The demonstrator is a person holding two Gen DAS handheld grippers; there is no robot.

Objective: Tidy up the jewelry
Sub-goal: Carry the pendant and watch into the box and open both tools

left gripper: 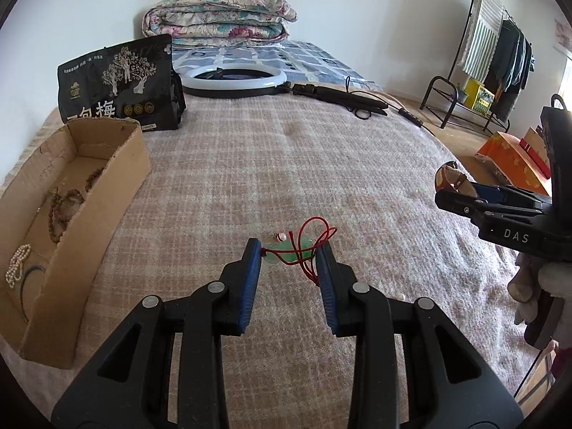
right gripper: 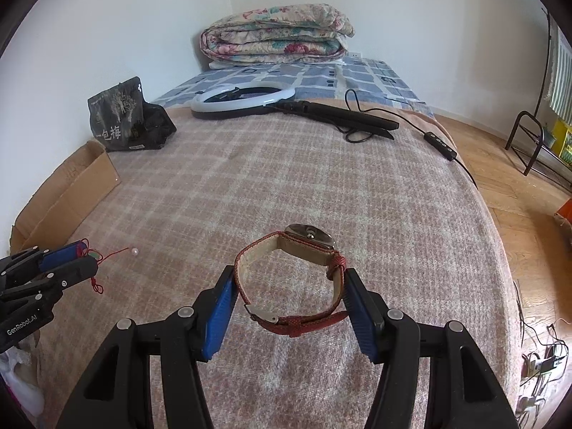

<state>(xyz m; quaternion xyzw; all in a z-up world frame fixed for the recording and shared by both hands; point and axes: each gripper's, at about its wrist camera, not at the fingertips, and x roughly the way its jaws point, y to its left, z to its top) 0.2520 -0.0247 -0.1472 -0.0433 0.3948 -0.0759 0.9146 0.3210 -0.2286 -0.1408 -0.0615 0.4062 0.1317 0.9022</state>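
Observation:
My left gripper (left gripper: 289, 250) is shut on a green pendant (left gripper: 284, 250) whose red cord (left gripper: 314, 236) loops up and hangs between the blue pads, above the checked blanket (left gripper: 286, 164). In the right wrist view the left gripper (right gripper: 87, 255) sits at far left, the cord trailing to a small pearl bead (right gripper: 134, 250). My right gripper (right gripper: 289, 279) is shut on a red-strapped watch (right gripper: 309, 237), with the strap loop pressed between both pads and the case pointing away. The left wrist view shows the right gripper (left gripper: 452, 187) at the right edge. An open cardboard box (left gripper: 89, 243) at left holds bead bracelets (left gripper: 66, 203) and a pearl bracelet (left gripper: 18, 261).
At the back of the bed lie a ring light (left gripper: 234, 80) with its stand and cable, a black snack bag (left gripper: 118, 82) and a folded floral quilt (left gripper: 218, 14). A clothes rack (left gripper: 497, 57) and an orange box (left gripper: 511, 161) stand on the wooden floor to the right.

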